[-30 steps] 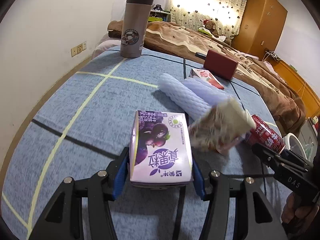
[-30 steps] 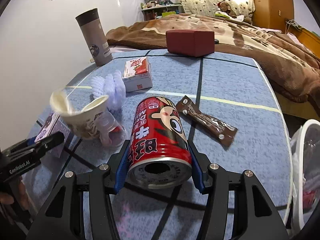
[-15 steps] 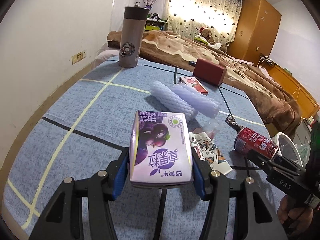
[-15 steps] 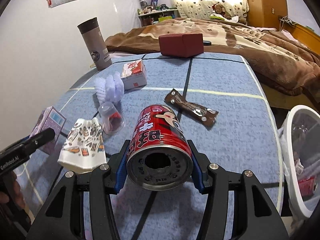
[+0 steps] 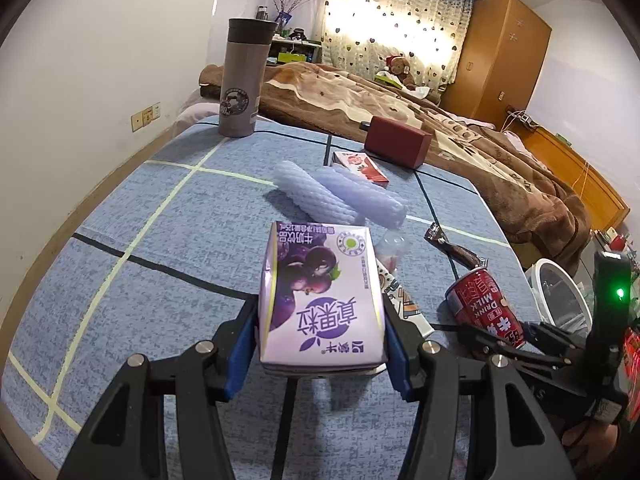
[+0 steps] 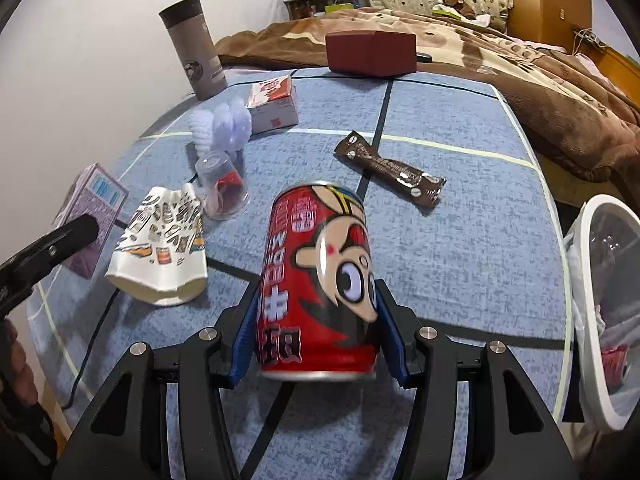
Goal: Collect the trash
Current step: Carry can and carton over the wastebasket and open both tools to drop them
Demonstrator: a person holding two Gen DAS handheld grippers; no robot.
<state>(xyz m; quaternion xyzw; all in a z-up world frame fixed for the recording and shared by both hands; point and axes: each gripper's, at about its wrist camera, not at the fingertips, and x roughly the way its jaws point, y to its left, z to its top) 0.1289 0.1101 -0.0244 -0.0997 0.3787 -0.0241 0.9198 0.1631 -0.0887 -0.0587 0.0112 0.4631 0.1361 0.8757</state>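
Observation:
My left gripper (image 5: pixel 320 320) is shut on a purple milk carton (image 5: pixel 320 292), held above the blue tablecloth (image 5: pixel 168 240). My right gripper (image 6: pixel 316 320) is shut on a red milk can (image 6: pixel 316 280); the same red can (image 5: pixel 484 308) shows at the right in the left wrist view. On the cloth lie a crushed paper cup (image 6: pixel 164 256), a small clear plastic cup (image 6: pixel 220 188), a brown snack wrapper (image 6: pixel 392 172), white foam netting (image 6: pixel 220 124) and a small red-and-white carton (image 6: pixel 272 104). A white-rimmed bin with a plastic liner (image 6: pixel 596 304) stands off the table's right edge.
A grey thermos (image 5: pixel 244 80) stands at the far left of the table and a dark red box (image 5: pixel 396 140) at the far edge. A bed with a brown blanket (image 5: pixel 460 132) lies beyond. A white wall (image 5: pixel 80 80) runs along the left.
The paper cup, which was in the air a second ago, now lies on the cloth. Both grippers have drawn back and up with their loads, so more of the table shows.

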